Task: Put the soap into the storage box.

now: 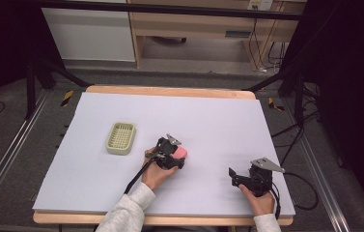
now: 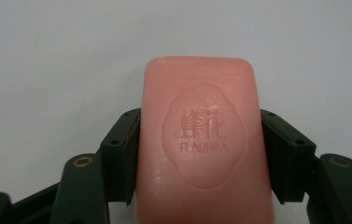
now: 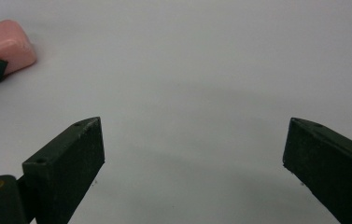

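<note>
A pink bar of soap (image 2: 201,140) with an embossed oval stamp lies between the jaws of my left gripper (image 2: 200,154), which is shut on its two long sides. In the high view the soap (image 1: 181,152) peeks out at the tip of the left gripper (image 1: 177,158) near the middle of the white table top. My right gripper (image 1: 232,175) rests low at the front right, jaws spread wide and open with nothing between them (image 3: 194,154). The soap (image 3: 3,44) also appears at the far left of the right gripper view.
A pale green slatted soap dish (image 1: 120,137) stands to the left of the left gripper. The white sheet (image 1: 208,116) covers a wooden table. Cables and frame legs lie on the floor around it.
</note>
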Tool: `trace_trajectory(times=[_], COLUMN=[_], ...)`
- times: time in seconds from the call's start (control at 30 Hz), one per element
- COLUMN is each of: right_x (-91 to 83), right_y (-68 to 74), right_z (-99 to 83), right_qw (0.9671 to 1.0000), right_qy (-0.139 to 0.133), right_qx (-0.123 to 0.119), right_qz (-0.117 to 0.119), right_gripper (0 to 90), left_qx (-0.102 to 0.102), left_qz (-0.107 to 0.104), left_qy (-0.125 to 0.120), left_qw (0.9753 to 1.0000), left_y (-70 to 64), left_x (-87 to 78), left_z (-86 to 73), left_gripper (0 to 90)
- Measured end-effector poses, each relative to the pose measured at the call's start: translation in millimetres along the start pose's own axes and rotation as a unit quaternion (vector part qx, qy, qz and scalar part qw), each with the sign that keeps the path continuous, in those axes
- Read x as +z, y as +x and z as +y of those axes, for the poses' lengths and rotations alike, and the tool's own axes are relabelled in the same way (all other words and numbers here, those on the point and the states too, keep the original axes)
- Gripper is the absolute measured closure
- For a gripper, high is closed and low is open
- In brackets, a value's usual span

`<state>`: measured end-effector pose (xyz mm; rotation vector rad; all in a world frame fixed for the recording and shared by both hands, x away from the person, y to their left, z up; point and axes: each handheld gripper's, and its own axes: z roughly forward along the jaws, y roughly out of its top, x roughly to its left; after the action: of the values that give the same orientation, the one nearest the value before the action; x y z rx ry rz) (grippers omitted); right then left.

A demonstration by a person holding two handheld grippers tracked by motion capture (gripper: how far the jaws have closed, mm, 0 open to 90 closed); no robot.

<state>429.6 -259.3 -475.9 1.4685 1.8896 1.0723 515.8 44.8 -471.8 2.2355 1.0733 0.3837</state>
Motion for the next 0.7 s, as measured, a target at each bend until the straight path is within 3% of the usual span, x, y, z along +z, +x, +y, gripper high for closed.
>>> trace_trajectory(times=[0.37,0.7], right_x=[-0.2,-0.5], right_y=[-0.4,-0.3], right_z=[0.2,0.3], right_qw=[1.0000,1.0000], right_qy=[0.001,0.001], right_qx=[0.001,0.002], right_qz=[0.002,0.002], right_gripper=[5.7,5.7], left_qx=[0.000,0.003], left_qz=[0.001,-0.001], left_qy=[-0.001,-0.017], left_qw=[1.0000,0.9999], left_y=[1.5,10.9], left_x=[-2.8,-29.3], left_z=[0.7,4.2], left_gripper=[37.4,37.4])
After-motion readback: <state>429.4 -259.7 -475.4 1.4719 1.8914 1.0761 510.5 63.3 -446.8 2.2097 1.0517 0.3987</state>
